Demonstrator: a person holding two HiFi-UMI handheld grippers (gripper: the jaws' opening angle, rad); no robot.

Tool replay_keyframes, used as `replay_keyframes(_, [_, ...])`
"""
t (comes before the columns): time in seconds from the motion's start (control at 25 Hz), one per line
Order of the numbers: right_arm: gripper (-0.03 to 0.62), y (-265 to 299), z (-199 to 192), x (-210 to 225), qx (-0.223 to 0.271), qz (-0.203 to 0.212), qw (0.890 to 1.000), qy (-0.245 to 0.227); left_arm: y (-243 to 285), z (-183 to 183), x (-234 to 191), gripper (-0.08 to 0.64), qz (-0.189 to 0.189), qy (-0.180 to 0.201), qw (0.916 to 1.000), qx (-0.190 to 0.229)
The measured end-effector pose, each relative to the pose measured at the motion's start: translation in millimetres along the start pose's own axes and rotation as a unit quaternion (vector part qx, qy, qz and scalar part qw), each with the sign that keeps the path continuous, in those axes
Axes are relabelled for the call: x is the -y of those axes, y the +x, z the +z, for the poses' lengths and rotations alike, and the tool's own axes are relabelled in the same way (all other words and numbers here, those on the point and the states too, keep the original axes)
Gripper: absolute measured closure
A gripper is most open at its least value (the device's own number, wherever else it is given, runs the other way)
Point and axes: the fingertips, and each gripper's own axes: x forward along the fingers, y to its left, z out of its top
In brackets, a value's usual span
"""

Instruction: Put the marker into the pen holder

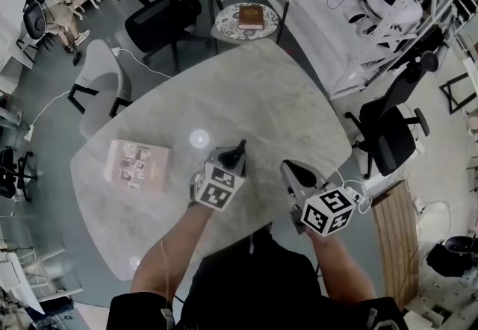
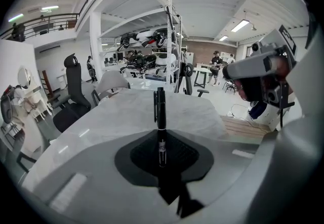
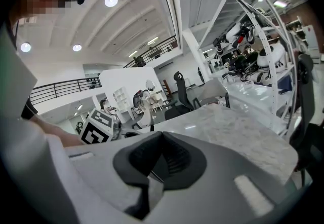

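A black marker (image 2: 160, 111) is clamped between the jaws of my left gripper (image 2: 161, 139), its capped end pointing forward over the table. In the head view the left gripper (image 1: 236, 153) hovers above the near middle of the marble table (image 1: 246, 97), with the marker (image 1: 240, 149) sticking out past its tip. My right gripper (image 1: 293, 170) is held just to the right of it, and in its own view this right gripper (image 3: 162, 153) has its jaws together with nothing between them. No pen holder shows in any view.
A pale book (image 1: 138, 165) lies on the table's left part. Round the table stand a white chair (image 1: 101, 86), black office chairs (image 1: 160, 11) and a round seat carrying a brown book (image 1: 250, 17). A white bench with gear (image 1: 351, 0) runs along the right.
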Motion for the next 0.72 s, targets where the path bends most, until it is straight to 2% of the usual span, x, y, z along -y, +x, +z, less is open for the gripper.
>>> replay_keyframes(0.32, [0.589,-1.6,2.3,0.5,0.001,0.001,1.0,0.0,9.0,-9.4,2.4,0.508,-0.013,0.012,0.9994,-0.031])
replay_keyframes(0.6, [0.589,-5.7,-1.1,5.3,-0.001,-0.003,1.0,0.001,14.3,-14.0,5.2,0.506,-0.013,0.034,0.9983,-0.045])
replay_keyframes(0.72, [0.589,-5.3,-0.3,4.4,-0.003,-0.002,1.0,0.001,14.9,-12.9,4.1,0.506,-0.019,0.032,0.998,-0.051])
